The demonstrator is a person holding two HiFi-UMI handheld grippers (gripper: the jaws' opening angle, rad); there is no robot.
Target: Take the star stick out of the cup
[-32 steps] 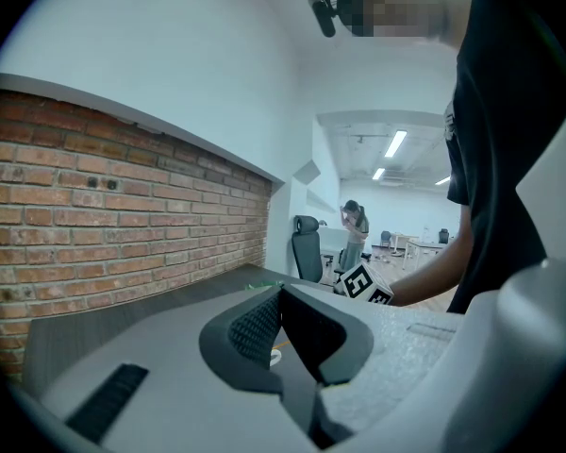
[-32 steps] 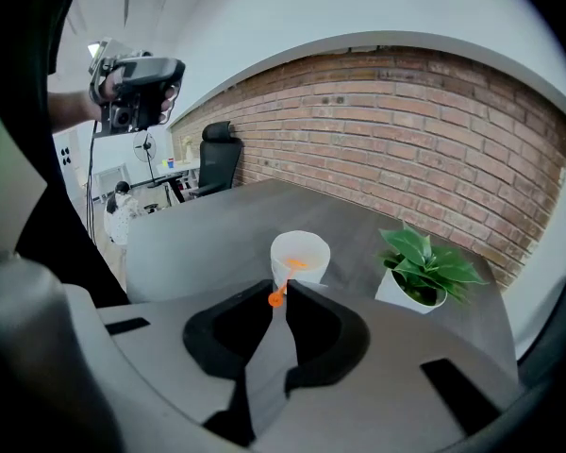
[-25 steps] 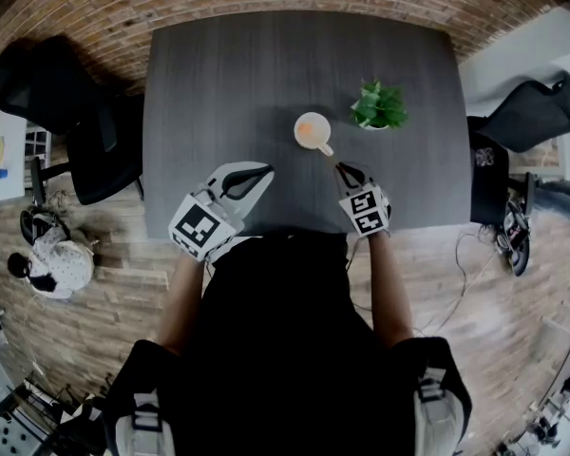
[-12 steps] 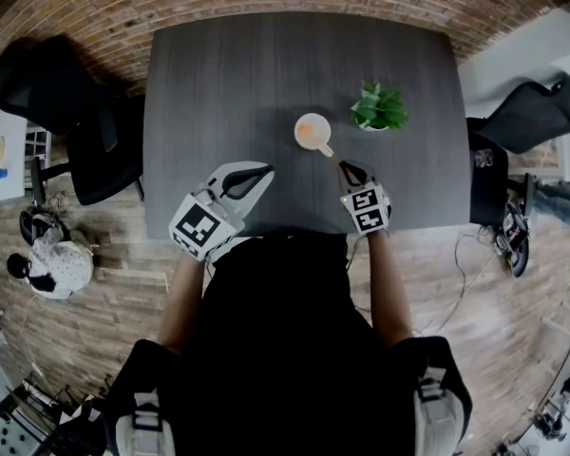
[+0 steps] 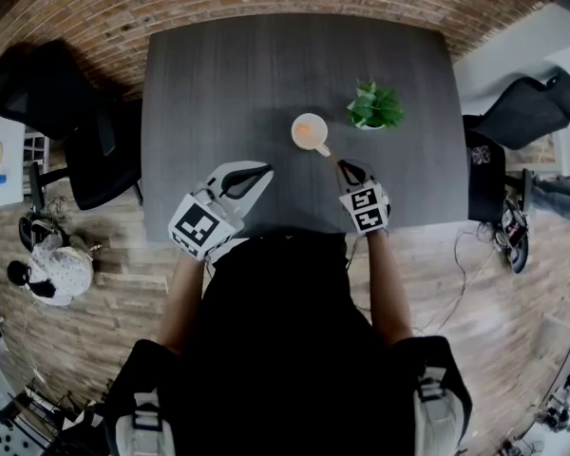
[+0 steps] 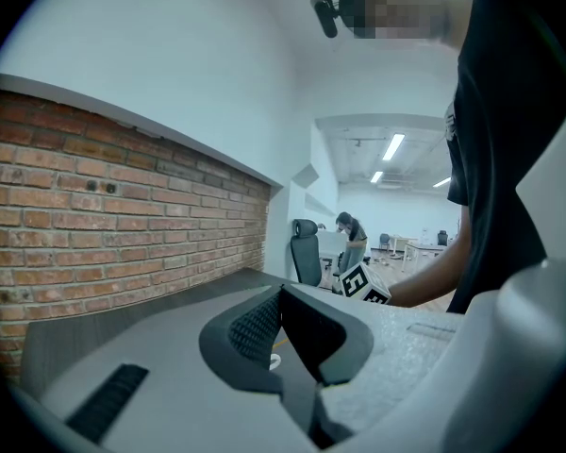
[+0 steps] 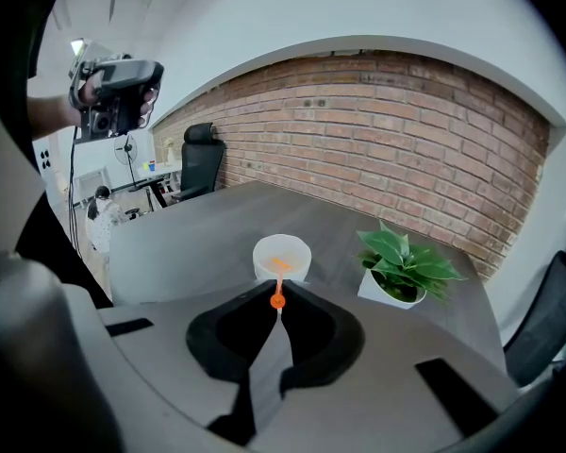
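Note:
A white cup (image 5: pixel 298 123) stands mid-table, and the thin orange star stick (image 5: pixel 329 155) leans out of it toward me. In the right gripper view the cup (image 7: pixel 264 270) sits just beyond the jaws, with the stick (image 7: pixel 280 279) running from its orange-tinted inside down to a small round end at the jaw tips. My right gripper (image 7: pixel 277 302) (image 5: pixel 342 166) is shut on that near end. The star end is hidden inside the cup. My left gripper (image 5: pixel 264 170) (image 6: pixel 280 295) rests left of the cup near the table's front edge, shut and holding nothing.
A small potted plant (image 5: pixel 375 106) (image 7: pixel 403 267) stands right of the cup. The dark table (image 5: pixel 218 84) runs back to a brick wall. Black office chairs (image 5: pixel 57 103) flank the table on the left and on the right (image 5: pixel 527 112).

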